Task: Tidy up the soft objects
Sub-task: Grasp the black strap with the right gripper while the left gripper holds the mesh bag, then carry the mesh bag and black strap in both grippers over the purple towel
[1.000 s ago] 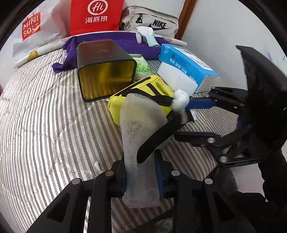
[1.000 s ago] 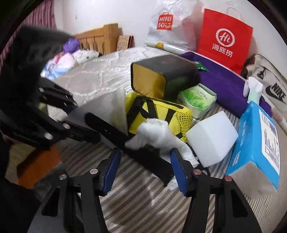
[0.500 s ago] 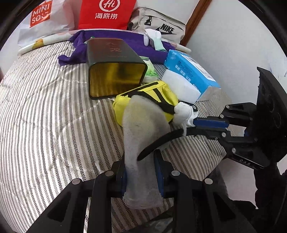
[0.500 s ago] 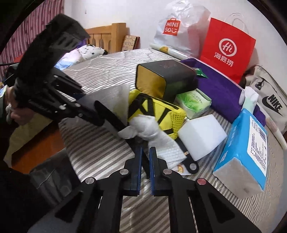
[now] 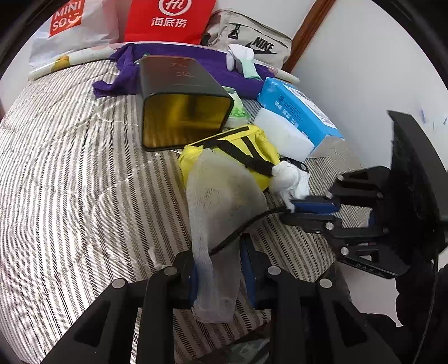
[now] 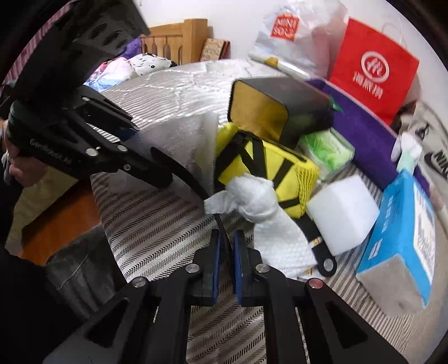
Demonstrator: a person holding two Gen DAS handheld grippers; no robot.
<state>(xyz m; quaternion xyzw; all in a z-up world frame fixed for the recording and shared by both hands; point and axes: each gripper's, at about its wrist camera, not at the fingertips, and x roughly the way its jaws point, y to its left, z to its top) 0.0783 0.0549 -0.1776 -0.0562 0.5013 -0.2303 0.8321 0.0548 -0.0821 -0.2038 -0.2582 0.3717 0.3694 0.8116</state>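
Observation:
My left gripper (image 5: 219, 274) is shut on a pale grey-white sock (image 5: 221, 201) that stands up from its jaws; the sock also shows in the right wrist view (image 6: 184, 140). A yellow pouch (image 5: 238, 151) with black straps lies behind it on the striped bed. My right gripper (image 6: 226, 249) is shut on the pouch's black strap (image 5: 243, 226), with a crumpled white cloth (image 6: 260, 201) just beyond its fingertips. In the left wrist view the right gripper (image 5: 308, 208) comes in from the right.
A black tin with gold inside (image 5: 182, 100) lies on its side behind the pouch. A white foam block (image 6: 344, 210), a blue tissue box (image 6: 406, 235), a green pack (image 6: 327, 151), a purple cloth (image 5: 196, 72), shopping bags (image 5: 168, 19) and a Nike bag (image 5: 252, 42) crowd the bed's far side.
My right gripper has closed from open onto the black strap and drawn back a little. The left gripper keeps its hold on the sock.

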